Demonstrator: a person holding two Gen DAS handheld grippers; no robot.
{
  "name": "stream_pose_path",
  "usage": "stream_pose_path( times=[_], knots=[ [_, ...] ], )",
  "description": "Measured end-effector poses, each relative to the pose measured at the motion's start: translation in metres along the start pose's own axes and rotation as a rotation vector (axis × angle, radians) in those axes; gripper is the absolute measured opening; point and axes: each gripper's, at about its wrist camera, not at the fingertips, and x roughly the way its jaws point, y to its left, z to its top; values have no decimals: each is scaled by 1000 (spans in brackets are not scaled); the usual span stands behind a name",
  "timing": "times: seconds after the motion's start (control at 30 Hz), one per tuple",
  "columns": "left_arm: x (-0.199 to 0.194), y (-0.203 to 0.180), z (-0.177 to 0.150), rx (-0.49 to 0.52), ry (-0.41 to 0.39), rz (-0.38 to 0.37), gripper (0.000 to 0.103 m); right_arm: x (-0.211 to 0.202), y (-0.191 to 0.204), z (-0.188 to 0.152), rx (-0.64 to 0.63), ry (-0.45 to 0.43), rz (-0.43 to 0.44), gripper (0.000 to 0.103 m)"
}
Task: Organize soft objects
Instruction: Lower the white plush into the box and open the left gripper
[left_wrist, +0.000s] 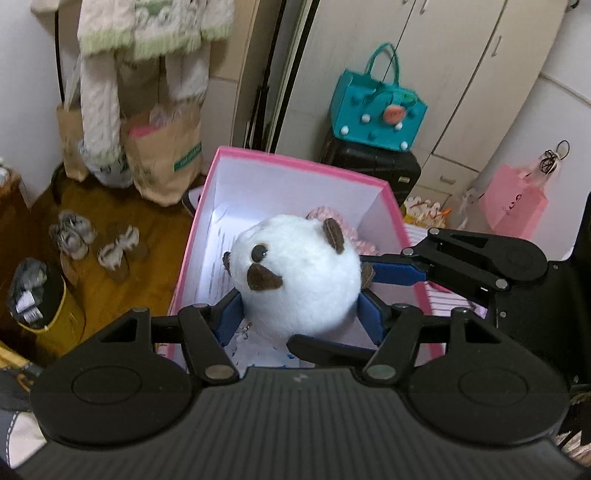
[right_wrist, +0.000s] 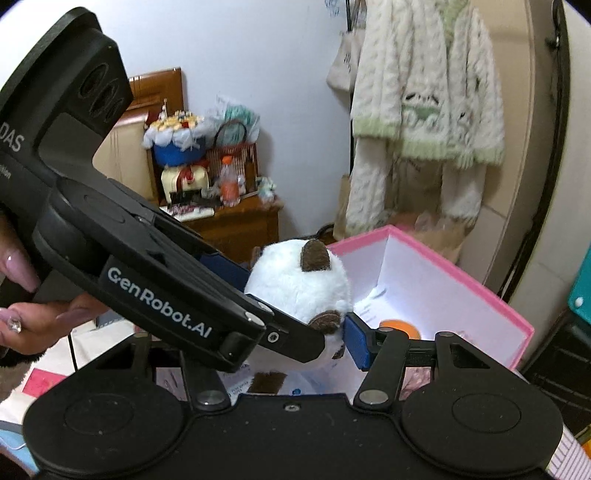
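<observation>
A round white plush toy (left_wrist: 299, 280) with brown ears and nose hangs over an open pink box (left_wrist: 295, 162) with a white inside. My left gripper (left_wrist: 301, 314) is shut on the plush from both sides with its blue pads. My right gripper (left_wrist: 369, 273) comes in from the right and its blue finger (left_wrist: 395, 271) touches the plush's side. In the right wrist view the plush (right_wrist: 299, 280) sits between the left gripper's finger (right_wrist: 225, 269) and my right blue pad (right_wrist: 356, 343), above the box (right_wrist: 424, 254). A pink frilly item (left_wrist: 343, 229) and an orange thing (right_wrist: 400, 326) lie in the box.
Paper bags (left_wrist: 162, 158) and a hanging knit cardigan (left_wrist: 147, 33) stand behind the box. A teal handbag (left_wrist: 380, 107) sits on a black suitcase (left_wrist: 373, 166). Slippers (left_wrist: 96, 243) lie on the wood floor. A wooden cabinet (right_wrist: 236, 221) holds clutter. A pink bag (left_wrist: 513, 203) stands right.
</observation>
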Motion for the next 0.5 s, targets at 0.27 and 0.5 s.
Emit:
stream_pose_path(
  times=[0.27,0.5],
  knots=[
    [32,15,-4,-24,85,-14,64,22,-8,-3,9,83,-12,61],
    [47,22,1,-45,109,15,65,30,-13,-3,51,115,1,62]
  ],
)
